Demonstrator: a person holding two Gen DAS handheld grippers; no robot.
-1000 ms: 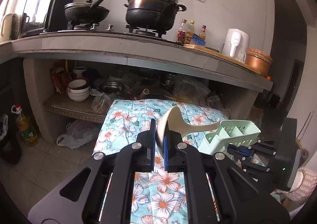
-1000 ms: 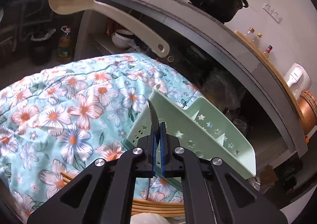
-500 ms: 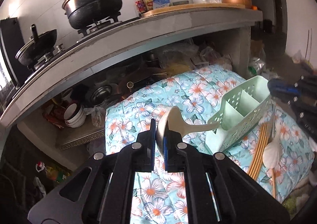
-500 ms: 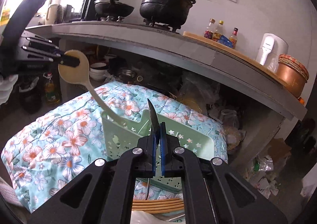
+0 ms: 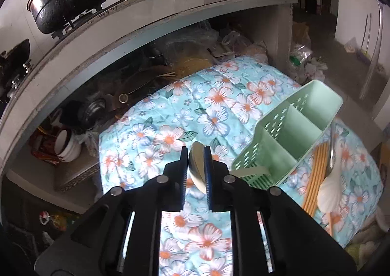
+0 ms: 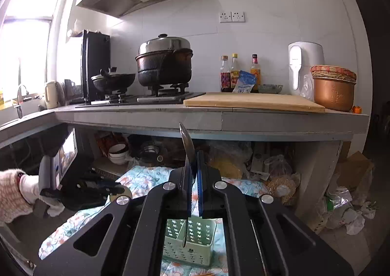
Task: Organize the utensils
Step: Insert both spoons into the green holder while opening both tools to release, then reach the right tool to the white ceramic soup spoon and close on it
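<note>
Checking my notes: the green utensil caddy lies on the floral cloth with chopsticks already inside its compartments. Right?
Not quite. In the left wrist view the green utensil caddy does lie on the floral cloth, but its compartments are empty; the chopsticks lie on the cloth beside it.

The left claw [image 5: 196, 171] has just loosened around the cream ladle [image 5: 198, 170], whose handle end now rests in the green caddy [image 5: 287, 137]. The right claw [image 6: 194, 173], clamping a knife [image 6: 187, 146], has risen above that caddy.
</note>
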